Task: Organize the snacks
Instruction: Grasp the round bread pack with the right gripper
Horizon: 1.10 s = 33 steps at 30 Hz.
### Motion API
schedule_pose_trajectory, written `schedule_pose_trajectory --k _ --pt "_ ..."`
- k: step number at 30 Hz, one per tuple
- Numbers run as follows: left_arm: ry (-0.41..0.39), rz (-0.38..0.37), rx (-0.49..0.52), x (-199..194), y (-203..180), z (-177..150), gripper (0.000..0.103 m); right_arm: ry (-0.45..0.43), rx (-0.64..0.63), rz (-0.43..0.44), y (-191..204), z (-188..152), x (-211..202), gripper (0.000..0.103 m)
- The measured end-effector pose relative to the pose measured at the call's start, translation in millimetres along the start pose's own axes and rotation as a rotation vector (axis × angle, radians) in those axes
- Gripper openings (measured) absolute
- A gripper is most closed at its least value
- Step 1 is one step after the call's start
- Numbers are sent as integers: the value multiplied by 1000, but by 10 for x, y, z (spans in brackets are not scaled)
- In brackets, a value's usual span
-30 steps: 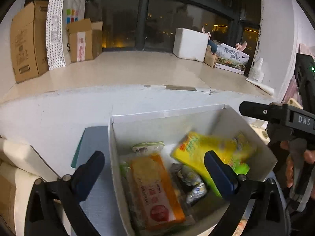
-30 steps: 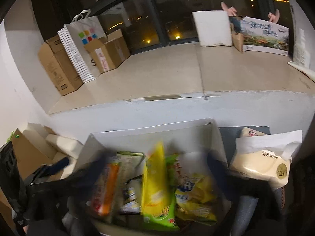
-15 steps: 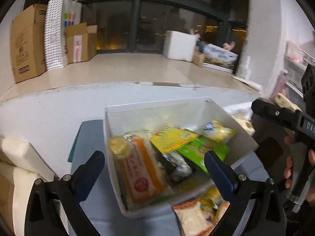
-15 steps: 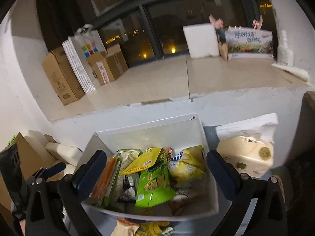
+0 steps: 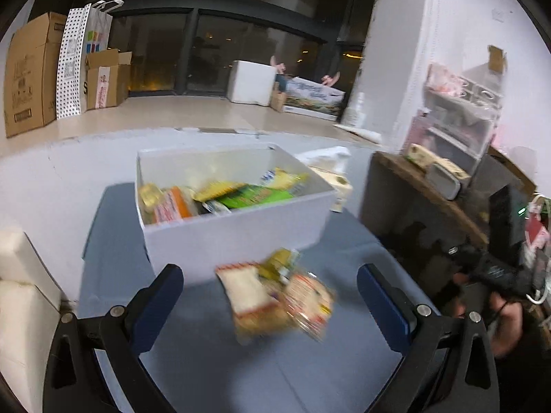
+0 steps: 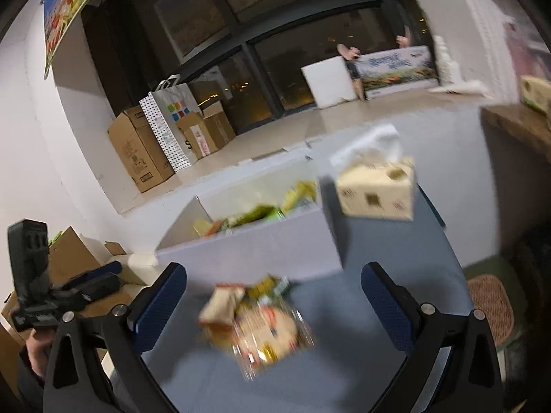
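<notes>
A white box (image 5: 237, 232) (image 6: 255, 246) stands on the blue-grey table, filled with several snack packets: orange, yellow and green ones show over its rim. In front of the box lies a small heap of loose snack packets (image 5: 275, 297) (image 6: 256, 323), blurred by motion. My left gripper (image 5: 270, 304) is open, its blue fingers spread wide to either side of the heap and above it. My right gripper (image 6: 273, 306) is open too, straddling the same heap with nothing between its fingers. In the left wrist view the right gripper's black handle (image 5: 496, 272) is held by a hand at the right.
A cream tissue box (image 6: 377, 191) (image 5: 335, 182) sits right of the white box. A dark wooden shelf (image 5: 423, 186) with clutter stands at the right. Beyond the table lies a pale ledge with cardboard boxes (image 5: 31, 72) and a dotted bag (image 5: 74, 62). White boxes (image 5: 20, 275) flank the left.
Both grippers have pulled back and away from the white box. The box now lies farther off, and the loose packets in front of it have come between the fingers.
</notes>
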<state>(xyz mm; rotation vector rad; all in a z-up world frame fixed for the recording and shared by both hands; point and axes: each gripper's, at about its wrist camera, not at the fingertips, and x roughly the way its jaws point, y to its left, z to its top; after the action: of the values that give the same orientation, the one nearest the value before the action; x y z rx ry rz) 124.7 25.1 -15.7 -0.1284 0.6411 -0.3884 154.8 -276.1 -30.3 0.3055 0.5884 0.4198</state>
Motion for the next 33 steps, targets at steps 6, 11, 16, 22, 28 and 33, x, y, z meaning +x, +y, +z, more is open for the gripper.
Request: schedule_pose_trajectory --k 6,11,16,22,28,33 --pt "11 6 27 -162 -223 -333 103 -17 80 2 -177 -392 -228 103" --pt "18 0 20 -194 -257 -471 103 23 36 -5 -80 -507 -113 103" --pt "16 5 -6 -202 -210 -514 103 65 -7 -26 -23 -556 63 103" --pt "17 7 -23 -178 -155 -530 103 172 -21 -37 5 -533 519 103" --pt "37 17 -32 -125 -89 -599 103 291 -176 2 309 -538 1043 103" --pt "49 17 -40 -115 -49 -648 103 394 -254 10 385 -532 1407 103"
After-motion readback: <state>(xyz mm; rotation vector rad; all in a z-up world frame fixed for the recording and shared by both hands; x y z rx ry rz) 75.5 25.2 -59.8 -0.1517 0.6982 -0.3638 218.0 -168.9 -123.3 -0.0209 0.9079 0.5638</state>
